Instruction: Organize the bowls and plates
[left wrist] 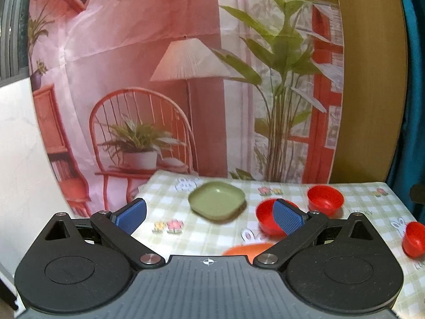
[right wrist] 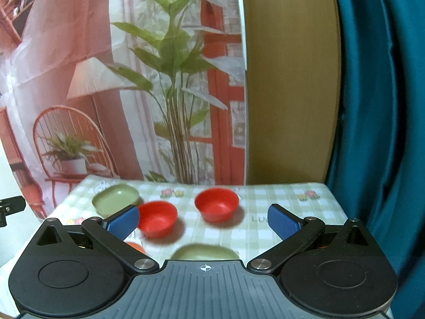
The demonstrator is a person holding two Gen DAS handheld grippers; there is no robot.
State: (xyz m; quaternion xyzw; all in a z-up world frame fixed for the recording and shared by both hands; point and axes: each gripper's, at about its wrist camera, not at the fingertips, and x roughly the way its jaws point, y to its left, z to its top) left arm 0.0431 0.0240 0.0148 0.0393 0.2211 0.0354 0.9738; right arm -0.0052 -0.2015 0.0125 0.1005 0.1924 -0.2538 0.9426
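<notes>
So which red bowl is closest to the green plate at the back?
The left red bowl, sitting just right of the far green plate. The other red bowl stands further right, apart from it.

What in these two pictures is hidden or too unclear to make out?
- Orange dish, left wrist view: mostly behind the left tongs' body; shape unclear.
- Second green dish, right wrist view: cut off by the right tongs' body.
- Red bowl at the right, left wrist view: partly behind the tongs' body.
- Tablecloth lettering: blurred, unreadable.
- Near table edge: hidden in both views.
</notes>
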